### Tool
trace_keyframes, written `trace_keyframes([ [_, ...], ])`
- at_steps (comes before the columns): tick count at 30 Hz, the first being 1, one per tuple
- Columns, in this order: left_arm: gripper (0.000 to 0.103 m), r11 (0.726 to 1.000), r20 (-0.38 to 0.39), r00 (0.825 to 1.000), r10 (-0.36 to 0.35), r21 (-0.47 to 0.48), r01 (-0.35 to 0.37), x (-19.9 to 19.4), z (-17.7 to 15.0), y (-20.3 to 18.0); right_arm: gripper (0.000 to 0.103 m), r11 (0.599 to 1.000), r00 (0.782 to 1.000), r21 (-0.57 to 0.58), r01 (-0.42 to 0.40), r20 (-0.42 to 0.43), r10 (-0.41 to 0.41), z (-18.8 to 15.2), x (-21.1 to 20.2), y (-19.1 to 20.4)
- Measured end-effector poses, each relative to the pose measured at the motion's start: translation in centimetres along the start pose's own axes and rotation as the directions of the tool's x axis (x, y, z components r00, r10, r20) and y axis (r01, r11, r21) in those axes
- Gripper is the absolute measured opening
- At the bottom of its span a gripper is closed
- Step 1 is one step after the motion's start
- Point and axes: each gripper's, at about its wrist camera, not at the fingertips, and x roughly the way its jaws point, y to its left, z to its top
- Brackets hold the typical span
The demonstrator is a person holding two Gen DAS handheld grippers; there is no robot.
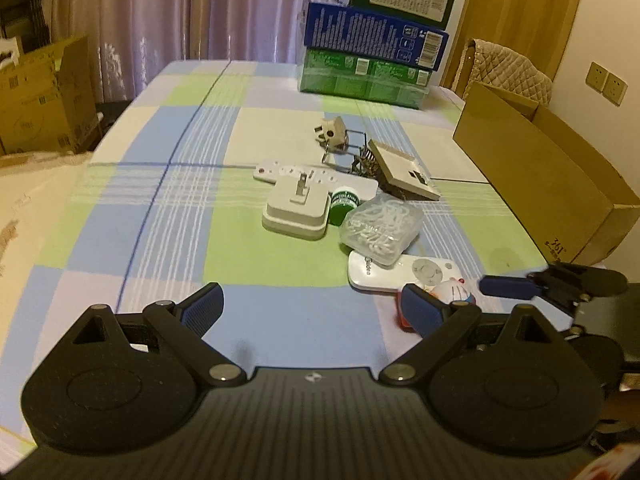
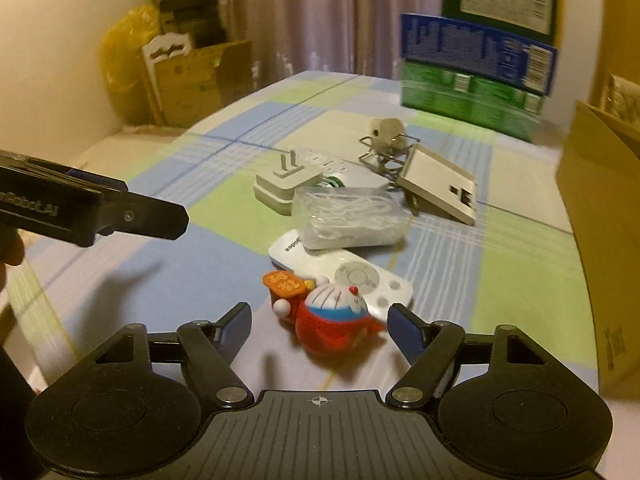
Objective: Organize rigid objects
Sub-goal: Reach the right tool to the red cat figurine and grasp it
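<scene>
A pile of small objects lies on the checked tablecloth. It holds a white charger with prongs, a white power strip, a green-capped jar, a clear box of white clips, a white remote, a beige plug adapter and a flat beige device. A red and white Doraemon toy lies nearest. My right gripper is open, its fingers on either side of the toy, apart from it. My left gripper is open and empty, left of the toy.
An open cardboard box stands at the right edge of the table. Stacked green and blue cartons stand at the back. More cardboard boxes sit on the floor to the left, before a curtain.
</scene>
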Motion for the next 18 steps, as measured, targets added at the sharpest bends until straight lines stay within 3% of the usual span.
trace_keyframes([
  [4,0.093,1.0,-0.016,1.0,-0.017,-0.011,0.017,0.8,-0.3,0.1,0.056,0.999,1.0,-0.027,0.018,-0.023,-0.019,-0.1,1.0,0.3],
  [9,0.093,1.0,-0.019,1.0,-0.019,-0.021,0.018,0.9,-0.5,0.2,0.055,0.998,0.999,-0.061,-0.025,-0.036,0.023,-0.7,-0.4,1.4],
  [18,0.093,0.999,-0.018,0.999,-0.031,-0.036,0.03,1.0,-0.7,0.1,0.055,0.987,1.0,-0.161,-0.003,-0.03,-0.002,-0.6,1.4,2.5],
])
